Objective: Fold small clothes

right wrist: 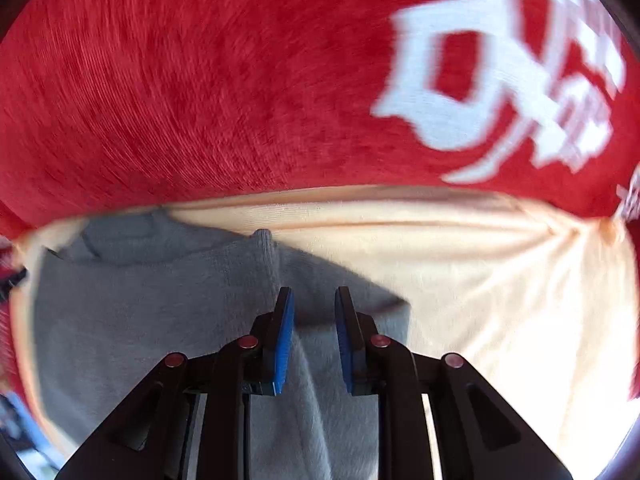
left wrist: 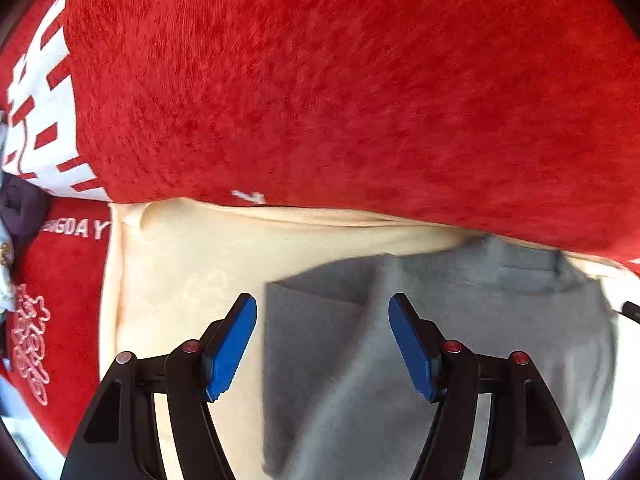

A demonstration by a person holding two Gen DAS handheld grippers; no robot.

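Grey garment (left wrist: 420,360) flat on cream cloth (left wrist: 180,280), before a red plush cushion (left wrist: 320,80).
Left tool (left wrist: 322,340) released wide, right tool (right wrist: 314,340) part-open, both empty; pinch one edge layer only, lift low.

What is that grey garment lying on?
The grey garment lies on a cream cloth, which shows around it. Behind both rises a red cushion. Whatever is under the cream cloth is covered.

Grey garment (left wrist: 420,360), plain, fuzzy. Under it a pale cream cloth (left wrist: 180,280), no pattern. Far side: red plush cushion (left wrist: 320,80) w/ white characters (right wrist: 500,80). Blue pads (left wrist: 230,348) on black grippers, red dots on the joints.
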